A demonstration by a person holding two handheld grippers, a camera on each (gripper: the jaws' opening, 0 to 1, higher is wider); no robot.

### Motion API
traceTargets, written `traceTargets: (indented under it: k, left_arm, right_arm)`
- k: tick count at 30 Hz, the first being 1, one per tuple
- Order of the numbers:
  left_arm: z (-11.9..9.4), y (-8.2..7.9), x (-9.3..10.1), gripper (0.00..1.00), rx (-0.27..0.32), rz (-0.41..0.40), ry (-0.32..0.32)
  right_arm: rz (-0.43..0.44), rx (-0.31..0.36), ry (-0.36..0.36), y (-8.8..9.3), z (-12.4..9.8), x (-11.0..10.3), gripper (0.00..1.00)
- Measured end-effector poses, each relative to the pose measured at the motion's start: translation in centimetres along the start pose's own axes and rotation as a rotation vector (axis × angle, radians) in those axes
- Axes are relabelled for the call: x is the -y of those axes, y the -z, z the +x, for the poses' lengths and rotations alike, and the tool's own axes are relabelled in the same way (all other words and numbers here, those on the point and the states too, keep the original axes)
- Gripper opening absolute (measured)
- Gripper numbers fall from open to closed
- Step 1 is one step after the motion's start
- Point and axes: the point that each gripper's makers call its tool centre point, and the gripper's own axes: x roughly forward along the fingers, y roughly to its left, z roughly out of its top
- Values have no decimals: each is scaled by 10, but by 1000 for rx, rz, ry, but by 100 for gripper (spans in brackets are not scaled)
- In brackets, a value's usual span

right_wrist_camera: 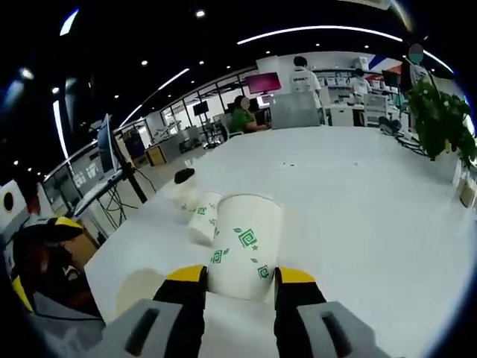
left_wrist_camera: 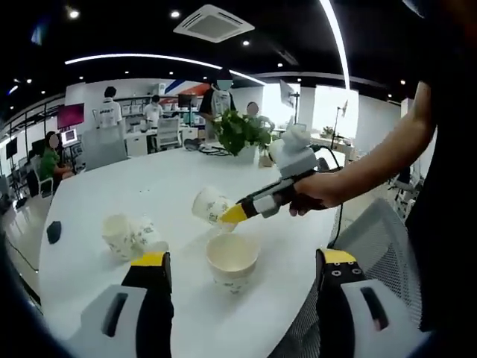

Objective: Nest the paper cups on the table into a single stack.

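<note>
The left hand-held gripper (left_wrist_camera: 242, 272) hovers with jaws apart over an upright cup (left_wrist_camera: 232, 261) on the white worktop (left_wrist_camera: 149, 179), mouth up, probably the stack's base. The right hand-held gripper (right_wrist_camera: 239, 287) is clamped on a cup (right_wrist_camera: 244, 246), carried above that base with its long axis tilted, likely for nesting. A cup pair (left_wrist_camera: 131, 236) lies tipped nearby.

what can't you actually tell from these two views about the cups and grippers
- Right gripper view: the held cup's base is hidden behind the right gripper, so grip depth is unclear.
- Left gripper view: the lying cups overlap; their count is unclear.
- Left gripper view: the upright cup's inside bottom is hidden by its rim.
- The left gripper holds nothing.
</note>
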Motion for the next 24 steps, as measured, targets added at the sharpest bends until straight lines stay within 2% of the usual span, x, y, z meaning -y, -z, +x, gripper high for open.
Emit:
traceTargets:
  k: [9,15,24]
  left_arm:
    - [11,-10,0,63,-32,56,49]
    - [15,-21,-3,54,-24,46,75]
    - [13,-30,-7,50,-16,52,104]
  right_arm:
    - [-31,63,-71,-14,-22,-25,34]
    - [-57,98,-133,-24,-35,-44,34]
    - [-125,105,-213,-22,-49,-70,34]
